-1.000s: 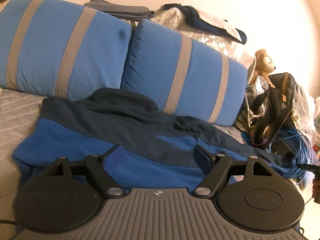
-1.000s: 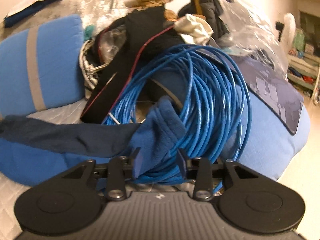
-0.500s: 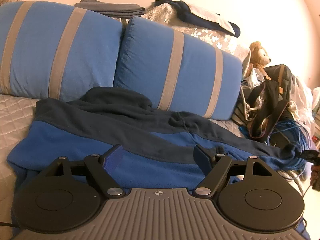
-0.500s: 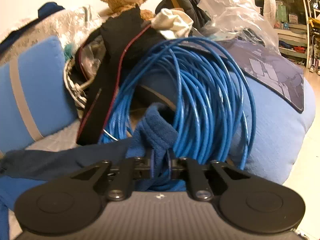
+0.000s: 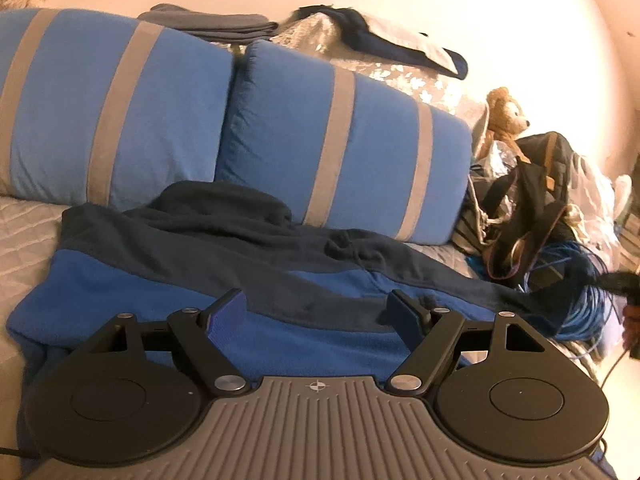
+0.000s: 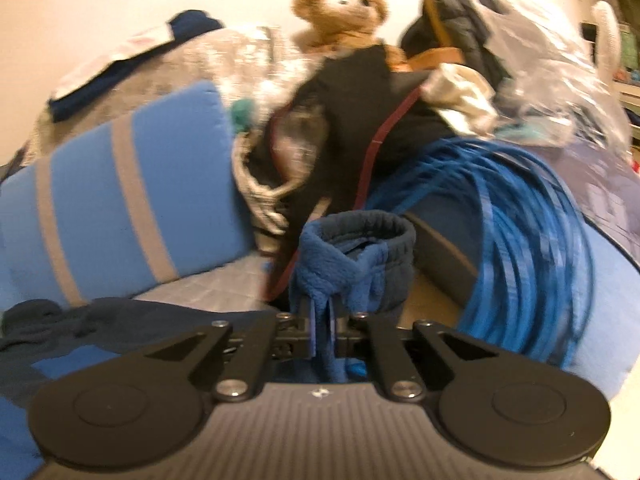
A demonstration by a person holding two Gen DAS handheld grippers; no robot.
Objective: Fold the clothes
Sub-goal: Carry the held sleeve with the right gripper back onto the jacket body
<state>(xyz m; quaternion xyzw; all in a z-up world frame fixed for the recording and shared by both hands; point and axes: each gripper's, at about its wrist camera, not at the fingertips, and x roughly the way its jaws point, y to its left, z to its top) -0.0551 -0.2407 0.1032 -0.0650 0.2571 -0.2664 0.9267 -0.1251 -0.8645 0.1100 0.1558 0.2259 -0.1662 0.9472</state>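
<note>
Left wrist view: left gripper [image 5: 316, 312] is hanging released, jaws wide, nothing between them. The blue fleece [image 5: 192, 276] is lying spread across frame centre on the quilted bed [image 5: 24, 232], its dark top edge sitting against the striped pillows [image 5: 336, 136].

Right wrist view: right gripper [image 6: 322, 332] is clenching the fleece's sleeve cuff [image 6: 356, 256], centre frame. Blue cable coil [image 6: 520, 240] is sitting at right, teddy bear [image 6: 340, 12] at top centre. Frame is blurring.
</note>
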